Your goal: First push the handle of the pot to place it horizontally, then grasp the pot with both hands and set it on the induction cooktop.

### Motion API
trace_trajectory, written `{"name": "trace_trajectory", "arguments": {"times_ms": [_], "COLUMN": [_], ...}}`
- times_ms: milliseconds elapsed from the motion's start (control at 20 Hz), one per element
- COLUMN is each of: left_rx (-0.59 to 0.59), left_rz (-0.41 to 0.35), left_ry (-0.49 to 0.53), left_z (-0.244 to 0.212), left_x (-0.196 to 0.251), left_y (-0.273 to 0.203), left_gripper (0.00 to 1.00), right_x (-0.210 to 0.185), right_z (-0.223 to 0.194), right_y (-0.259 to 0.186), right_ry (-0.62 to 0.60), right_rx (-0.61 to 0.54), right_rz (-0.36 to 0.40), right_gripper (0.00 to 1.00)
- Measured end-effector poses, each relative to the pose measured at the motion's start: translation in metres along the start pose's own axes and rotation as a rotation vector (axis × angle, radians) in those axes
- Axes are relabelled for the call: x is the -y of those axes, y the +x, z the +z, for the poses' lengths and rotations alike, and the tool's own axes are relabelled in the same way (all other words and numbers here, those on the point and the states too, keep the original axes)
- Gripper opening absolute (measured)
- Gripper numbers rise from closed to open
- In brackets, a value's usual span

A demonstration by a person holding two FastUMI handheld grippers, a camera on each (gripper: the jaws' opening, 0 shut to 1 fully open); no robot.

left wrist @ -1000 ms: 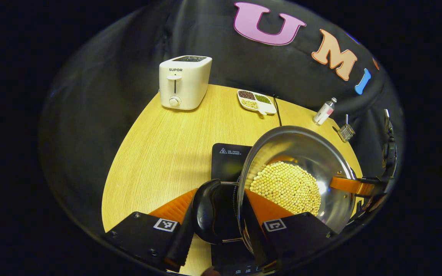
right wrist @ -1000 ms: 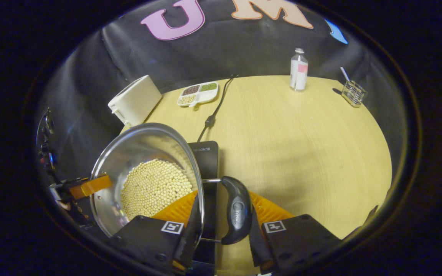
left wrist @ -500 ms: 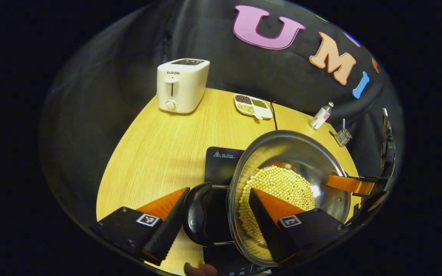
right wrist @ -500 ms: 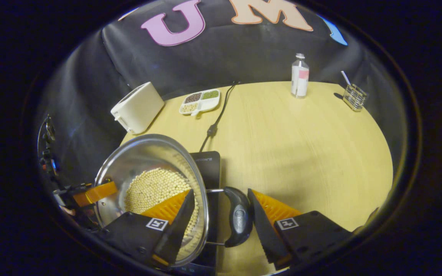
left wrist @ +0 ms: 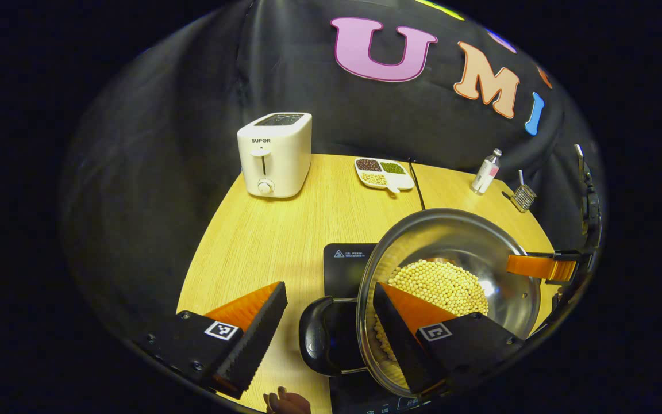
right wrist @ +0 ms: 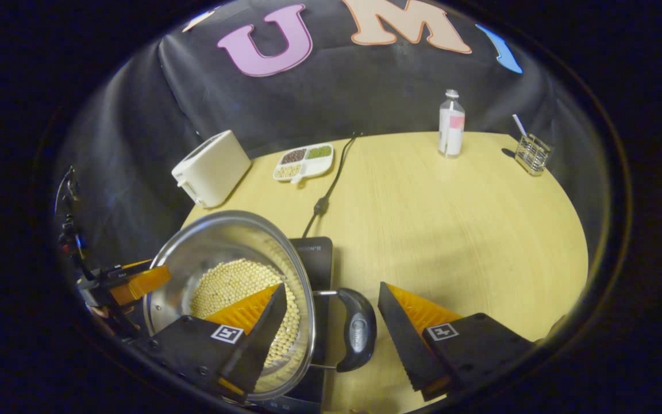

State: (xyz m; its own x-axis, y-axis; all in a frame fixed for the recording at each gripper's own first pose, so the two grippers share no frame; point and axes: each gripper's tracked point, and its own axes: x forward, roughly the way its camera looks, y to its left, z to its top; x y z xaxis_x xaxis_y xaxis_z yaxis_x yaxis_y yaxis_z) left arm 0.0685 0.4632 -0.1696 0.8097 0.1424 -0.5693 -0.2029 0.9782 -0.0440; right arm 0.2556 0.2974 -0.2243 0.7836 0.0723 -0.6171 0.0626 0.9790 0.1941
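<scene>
Stainless pot [left wrist: 451, 270] of soybeans [left wrist: 440, 284] resting on the black induction cooktop [left wrist: 342, 264] at the near edge of the desk [left wrist: 285, 236]. Within the last second both hand-held grippers have opened and released the pot's black side handles, which suggests the placement is complete. The left hand-held gripper [left wrist: 328, 322] stands wide open: its 3 o'clock finger sits over the rim inside the pot, its 9 o'clock finger clear of the handle [left wrist: 316, 345], gripping nothing. The right hand-held gripper [right wrist: 331, 325] is likewise wide open astride the opposite handle [right wrist: 357, 336], touching neither side. Toaster [left wrist: 275, 154] at 11 o'clock.
</scene>
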Motion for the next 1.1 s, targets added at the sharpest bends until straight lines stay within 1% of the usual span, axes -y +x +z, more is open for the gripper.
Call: {"name": "trace_trajectory", "arguments": {"times_ms": [50,100,150,200,250,400,450,500,550,600,650,700,750,800,850,900,1000,1050,1100], "left_rx": [0.013,0.035,0.066,0.102,0.145,0.248,0.285,0.319,0.352,0.385,0.414,0.451,0.481,0.517,0.543,0.567,0.595,0.605,0.616], "left_rz": [0.007,0.021,0.032,0.048,0.065,0.083,0.089,0.091,0.084,0.062,0.037,0.014,-0.015,-0.048,-0.077,-0.106,-0.150,-0.163,-0.171], "left_ry": [0.009,0.018,0.027,0.042,0.061,0.146,0.173,0.197,0.219,0.242,0.260,0.274,0.277,0.269,0.256,0.240,0.220,0.212,0.200], "left_z": [0.004,0.009,0.017,0.026,0.038,0.067,0.078,0.088,0.099,0.109,0.118,0.126,0.134,0.140,0.146,0.151,0.156,0.158,0.160], "left_x": [-0.001,-0.003,-0.004,-0.005,-0.007,0.000,0.003,0.009,0.019,0.031,0.046,0.063,0.080,0.098,0.116,0.133,0.166,0.182,0.197], "left_y": [-0.001,-0.003,-0.006,-0.009,-0.014,-0.028,-0.033,-0.040,-0.047,-0.057,-0.066,-0.077,-0.086,-0.096,-0.106,-0.114,-0.129,-0.134,-0.140], "left_gripper": [0.98,0.98,0.98,0.98,0.98,0.98,0.98,0.98,0.98,0.98,0.97,0.97,0.97,0.97,0.96,0.96,0.95,0.97,0.96], "right_x": [-0.001,-0.002,-0.001,0.001,0.002,0.006,0.006,0.004,0.004,0.007,0.011,0.015,0.020,0.024,0.029,0.033,0.042,0.045,0.049], "right_z": [0.004,0.010,0.017,0.024,0.031,0.057,0.068,0.079,0.090,0.101,0.113,0.123,0.133,0.141,0.150,0.157,0.172,0.175,0.175], "right_y": [-0.001,-0.004,-0.007,-0.011,-0.015,-0.035,-0.044,-0.055,-0.067,-0.080,-0.094,-0.108,-0.122,-0.135,-0.149,-0.163,-0.187,-0.198,-0.205], "right_ry": [0.005,0.007,0.006,0.003,0.003,0.024,0.035,0.047,0.058,0.069,0.077,0.079,0.075,0.065,0.045,0.006,-0.094,-0.140,-0.178], "right_rx": [0.013,0.036,0.061,0.087,0.115,0.207,0.245,0.285,0.323,0.362,0.400,0.437,0.471,0.504,0.540,0.577,0.650,0.671,0.678], "right_rz": [0.007,0.010,0.010,0.007,0.001,-0.009,-0.002,0.010,0.021,0.028,0.034,0.036,0.039,0.041,0.042,0.035,0.035,0.034,0.040], "right_gripper": [0.94,0.99,0.94,0.94,0.99,0.99,0.94,0.99,0.99,0.99,0.94,0.99,0.94,0.99,0.99,0.93,0.92,0.92,0.92]}}
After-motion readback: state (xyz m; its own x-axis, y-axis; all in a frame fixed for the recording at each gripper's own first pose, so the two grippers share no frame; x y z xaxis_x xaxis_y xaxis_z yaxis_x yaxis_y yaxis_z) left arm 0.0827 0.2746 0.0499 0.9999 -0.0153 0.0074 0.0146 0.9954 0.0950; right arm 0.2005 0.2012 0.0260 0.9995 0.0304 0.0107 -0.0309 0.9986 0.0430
